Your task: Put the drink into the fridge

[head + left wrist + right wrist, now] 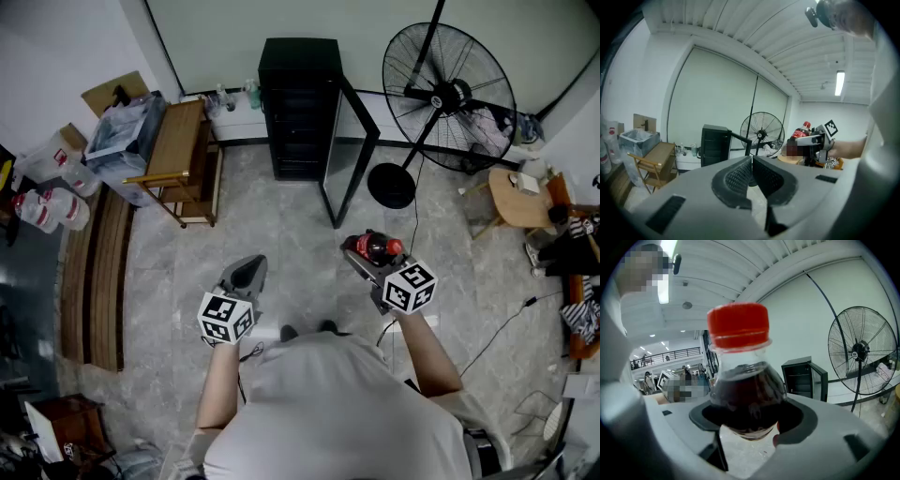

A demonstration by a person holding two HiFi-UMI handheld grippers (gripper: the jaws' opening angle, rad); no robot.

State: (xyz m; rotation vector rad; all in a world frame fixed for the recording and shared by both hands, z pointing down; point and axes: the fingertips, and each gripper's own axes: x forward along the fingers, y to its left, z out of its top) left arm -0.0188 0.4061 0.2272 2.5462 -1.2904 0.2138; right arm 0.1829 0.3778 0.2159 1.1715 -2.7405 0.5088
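The drink (742,389) is being pinched between the two jaws of the right tool (746,430), which are being kept wide around its rounded shoulder. It is being shown as a clear plastic bottle filled with dark brown liquid, and it is being closed by a red cap (738,326). A red label (365,246) is being seen round it only from the head view. The bottle is being carried roughly upright above the floor (291,225), near the person and well apart from the fridge (300,103). The black fridge is being seen at the far wall with its door (349,155) swung open towards the right, just beside a large fan (450,94).

The left tool (751,176) is being held with its jaws pressed together and nothing between them.

The lower body of the bottle is being hidden below the jaws in the right gripper view. The tips of the right tool are being covered by the bottle in the head view. The inside of the fridge is being lost in darkness, so its shelves cannot be made out clearly.
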